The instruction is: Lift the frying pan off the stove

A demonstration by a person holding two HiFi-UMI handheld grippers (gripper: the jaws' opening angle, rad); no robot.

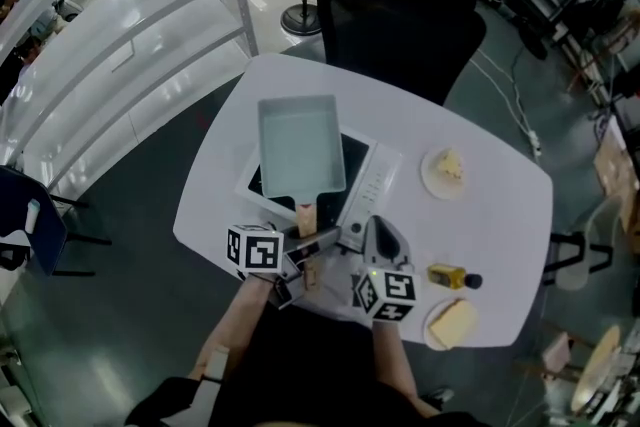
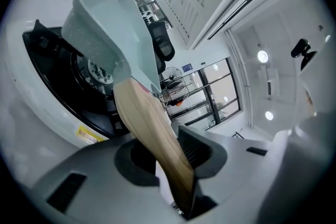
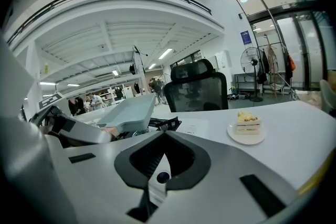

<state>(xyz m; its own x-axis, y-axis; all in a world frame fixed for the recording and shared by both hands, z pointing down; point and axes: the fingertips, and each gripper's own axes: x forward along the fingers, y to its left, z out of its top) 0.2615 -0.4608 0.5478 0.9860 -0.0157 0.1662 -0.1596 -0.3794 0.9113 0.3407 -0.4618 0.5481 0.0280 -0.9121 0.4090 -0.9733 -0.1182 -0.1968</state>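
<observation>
A pale teal rectangular frying pan (image 1: 300,143) hangs over the portable stove (image 1: 375,180) on the white table (image 1: 490,215). Its wooden handle (image 1: 306,215) points toward me. My left gripper (image 1: 308,240) is shut on that handle. In the left gripper view the handle (image 2: 152,128) runs between the jaws and the pan (image 2: 113,23) tilts up just above the black burner of the stove (image 2: 58,71). My right gripper (image 1: 380,235) rests to the right of the handle, shut and empty (image 3: 157,173). In its view the pan (image 3: 128,113) lies to the left.
A plate with a cake slice (image 1: 447,170) stands right of the stove. A small oil bottle (image 1: 455,277) and a plate with a yellow block (image 1: 452,323) are at the near right. A black office chair (image 1: 400,15) stands behind the table.
</observation>
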